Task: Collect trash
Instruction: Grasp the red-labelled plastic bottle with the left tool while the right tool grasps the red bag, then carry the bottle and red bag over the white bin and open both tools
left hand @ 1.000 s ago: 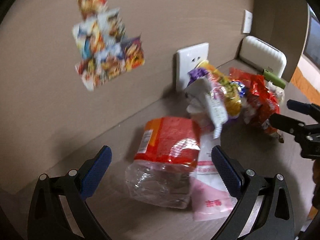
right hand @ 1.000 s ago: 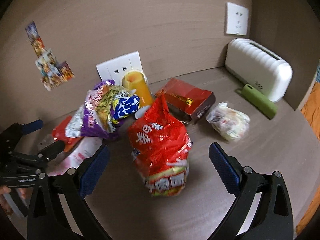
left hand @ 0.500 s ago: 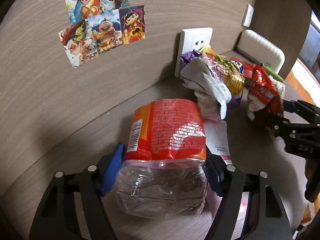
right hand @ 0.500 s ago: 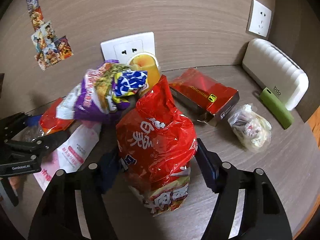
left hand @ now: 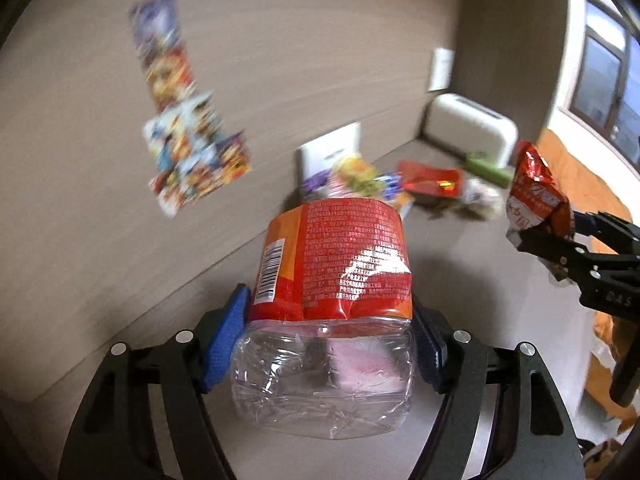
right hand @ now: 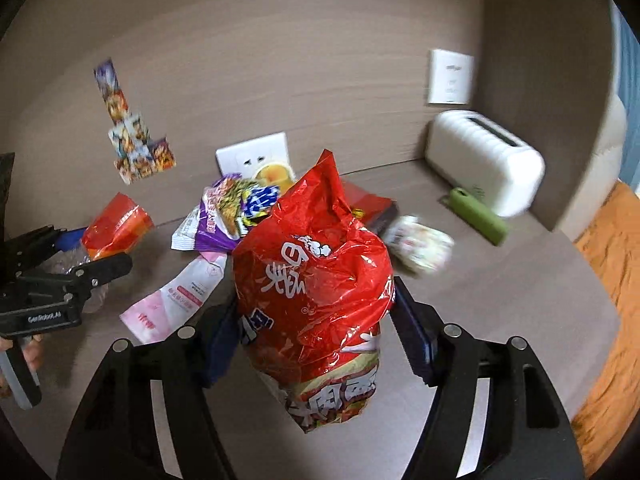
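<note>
My left gripper (left hand: 324, 336) is shut on a crushed clear plastic bottle with a red-orange label (left hand: 336, 264) and holds it above the table; it also shows in the right wrist view (right hand: 116, 224). My right gripper (right hand: 316, 336) is shut on a red snack bag (right hand: 316, 280), lifted off the table; the bag also shows in the left wrist view (left hand: 536, 196). On the table stay a purple snack bag (right hand: 224, 212), a pink-white sachet (right hand: 176, 296), a red box (right hand: 372, 204) and a small clear wrapped bundle (right hand: 420, 244).
A white toaster-like appliance (right hand: 484, 156) stands at the back right with a green case (right hand: 476, 216) before it. Wall sockets (right hand: 252, 152) and stickers (right hand: 132, 140) are on the brown wall. An orange cup (right hand: 272, 174) stands by the socket. An orange surface (right hand: 612, 280) lies past the table's right edge.
Both grippers closed on their items and lifted: the left raised the bottle, the right raised the red bag. Both views are blurred by motion.
</note>
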Demonstrator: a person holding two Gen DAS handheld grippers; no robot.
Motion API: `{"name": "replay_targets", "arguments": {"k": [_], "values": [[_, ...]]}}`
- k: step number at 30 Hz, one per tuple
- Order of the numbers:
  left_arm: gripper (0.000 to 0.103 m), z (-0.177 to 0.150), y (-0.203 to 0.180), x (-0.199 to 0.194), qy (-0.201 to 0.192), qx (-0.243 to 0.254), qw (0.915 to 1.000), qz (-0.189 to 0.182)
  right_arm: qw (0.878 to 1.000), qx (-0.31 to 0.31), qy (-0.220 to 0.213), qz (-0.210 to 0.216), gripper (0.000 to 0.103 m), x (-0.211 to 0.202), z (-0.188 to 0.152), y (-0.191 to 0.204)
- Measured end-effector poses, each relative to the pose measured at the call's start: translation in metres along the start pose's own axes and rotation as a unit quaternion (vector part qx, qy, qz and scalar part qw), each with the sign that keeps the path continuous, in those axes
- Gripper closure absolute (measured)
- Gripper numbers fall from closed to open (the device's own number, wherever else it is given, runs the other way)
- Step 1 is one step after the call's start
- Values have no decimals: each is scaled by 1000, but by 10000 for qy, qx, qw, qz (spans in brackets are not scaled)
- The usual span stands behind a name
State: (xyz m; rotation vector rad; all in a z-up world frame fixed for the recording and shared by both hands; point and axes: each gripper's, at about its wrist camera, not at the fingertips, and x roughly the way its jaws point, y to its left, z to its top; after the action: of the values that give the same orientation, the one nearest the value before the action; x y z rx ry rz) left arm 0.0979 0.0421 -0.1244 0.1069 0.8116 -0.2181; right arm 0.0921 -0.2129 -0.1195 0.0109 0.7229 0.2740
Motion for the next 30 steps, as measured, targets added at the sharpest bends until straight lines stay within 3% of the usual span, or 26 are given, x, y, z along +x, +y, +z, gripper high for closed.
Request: {"name": "replay_targets", "arguments": {"k": [6, 12, 20, 30], "values": [[31, 1, -56, -28, -161, 473, 9981, -356, 9984, 463, -202, -248, 33, -44, -20, -35], [31, -3, -131, -36, -176, 1159, 9893, -874, 9923, 1050, -320, -566, 33, -89, -50, -76], [31, -14, -231, -35, -71, 1895, 9679, -1648, 9809, 1483, -342, -1214, 33, -141, -92, -124], [31, -36, -329, -26, 155, 2652, 9380, -2227, 9624, 2108, -272, -1690, 33, -180, -147, -174]]}}
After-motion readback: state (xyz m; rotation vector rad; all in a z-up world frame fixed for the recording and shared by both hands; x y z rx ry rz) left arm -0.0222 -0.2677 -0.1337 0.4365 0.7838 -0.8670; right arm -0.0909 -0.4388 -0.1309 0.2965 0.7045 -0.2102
